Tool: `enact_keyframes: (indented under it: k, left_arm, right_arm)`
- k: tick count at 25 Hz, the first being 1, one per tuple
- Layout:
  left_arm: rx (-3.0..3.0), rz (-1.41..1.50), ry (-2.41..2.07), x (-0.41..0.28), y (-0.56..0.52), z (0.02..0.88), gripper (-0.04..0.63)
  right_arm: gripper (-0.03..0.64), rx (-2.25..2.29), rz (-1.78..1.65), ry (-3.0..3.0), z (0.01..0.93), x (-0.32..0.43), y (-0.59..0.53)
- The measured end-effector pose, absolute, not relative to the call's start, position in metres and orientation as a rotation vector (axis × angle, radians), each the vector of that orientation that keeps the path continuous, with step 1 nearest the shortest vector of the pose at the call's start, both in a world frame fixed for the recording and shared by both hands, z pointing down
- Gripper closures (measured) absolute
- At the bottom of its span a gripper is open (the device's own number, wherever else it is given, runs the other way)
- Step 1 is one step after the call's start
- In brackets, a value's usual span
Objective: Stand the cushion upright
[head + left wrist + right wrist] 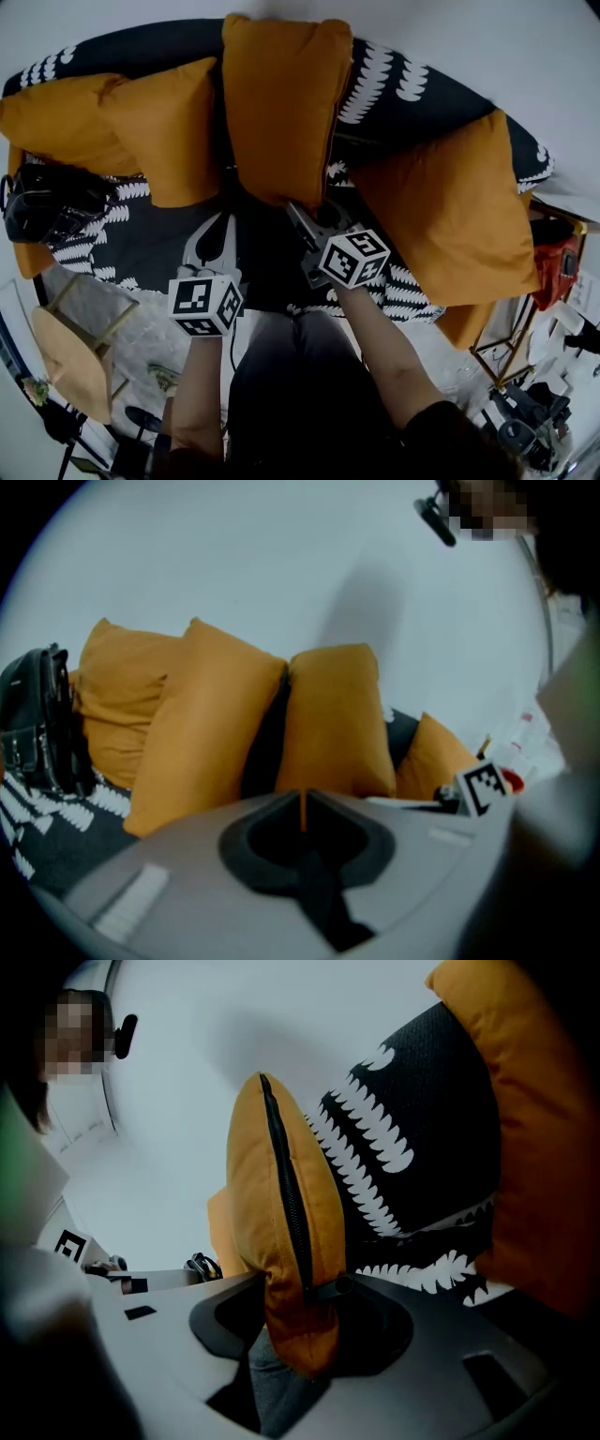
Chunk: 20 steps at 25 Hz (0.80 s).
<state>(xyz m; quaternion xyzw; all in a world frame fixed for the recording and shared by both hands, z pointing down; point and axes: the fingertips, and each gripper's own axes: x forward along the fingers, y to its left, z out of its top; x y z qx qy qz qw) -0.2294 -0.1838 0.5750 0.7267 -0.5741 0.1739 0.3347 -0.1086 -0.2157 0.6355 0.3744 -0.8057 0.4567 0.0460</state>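
The orange cushion [281, 103] stands upright against the back of the black sofa [159, 239] with its white pattern, in the middle of the row. My right gripper [302, 217] is at its lower right corner. In the right gripper view that corner, with the black zipper [286, 1185] facing me, fills the gap between the jaws of the right gripper [305, 1283], which press on it from both sides. My left gripper [220, 234] hangs lower left of the cushion, apart from it. In the left gripper view the left gripper [303, 797] is shut, with only a thin slit between the jaws.
Other orange cushions lean left [164, 131] and right [450, 211] of the middle one. A black bag [47, 202] sits at the sofa's left end. A wooden side table [80, 347] stands on the floor at the left, and red gear [555, 267] and a stand at the right.
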Motion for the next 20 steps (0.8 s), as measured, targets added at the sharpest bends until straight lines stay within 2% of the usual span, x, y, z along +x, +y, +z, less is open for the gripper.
enact_keyframes:
  k: [20]
  left_arm:
    - [1.861, 0.460, -1.461, -0.224, -0.209, 0.621, 0.569]
  right_arm:
    - [0.405, 1.048, 1.330, -2.398, 0.697, -0.117, -0.239]
